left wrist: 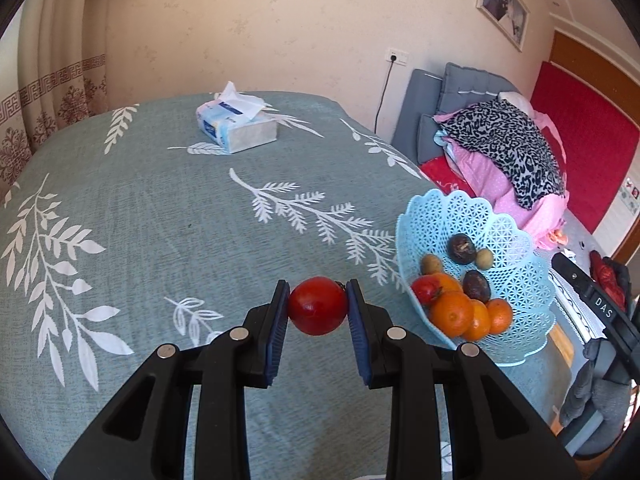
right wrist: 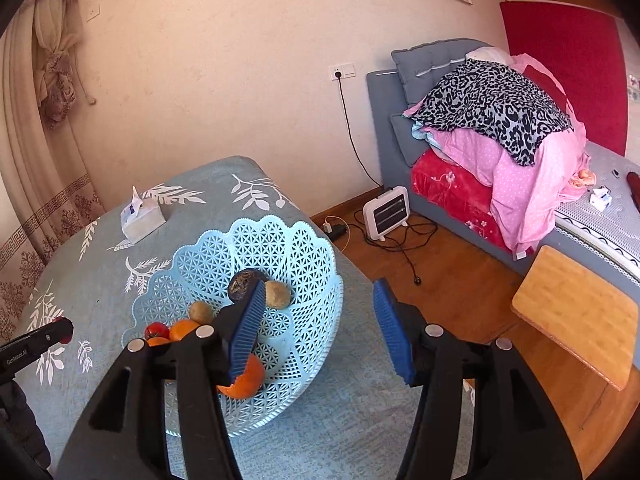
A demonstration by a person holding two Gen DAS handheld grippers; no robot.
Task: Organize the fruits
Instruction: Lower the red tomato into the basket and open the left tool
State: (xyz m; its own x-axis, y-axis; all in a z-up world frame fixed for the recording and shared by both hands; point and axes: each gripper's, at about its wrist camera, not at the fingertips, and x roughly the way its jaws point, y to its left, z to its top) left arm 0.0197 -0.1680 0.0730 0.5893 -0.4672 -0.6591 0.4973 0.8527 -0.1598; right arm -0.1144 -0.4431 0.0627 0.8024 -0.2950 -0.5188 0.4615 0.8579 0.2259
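Note:
My left gripper [left wrist: 318, 300] is shut on a red tomato [left wrist: 318, 306] and holds it over the teal leaf-print tablecloth [left wrist: 160, 220], left of the light blue lattice basket [left wrist: 448, 216]. The basket holds several oranges [left wrist: 452, 312], a small red tomato [left wrist: 425, 288], two dark passion fruits [left wrist: 462, 248] and small tan fruits [left wrist: 432, 264]. My right gripper [right wrist: 320, 300] is open and empty above the basket's [right wrist: 280, 248] right rim, its left finger over the fruits. An orange [right wrist: 244, 380] shows under that finger.
A tissue box [left wrist: 236, 126] stands at the far side of the table. The table's right edge drops to a wooden floor with a white heater [right wrist: 386, 212] and cables. A wooden stool [right wrist: 576, 312] and a bed with piled bedding [right wrist: 500, 120] stand to the right.

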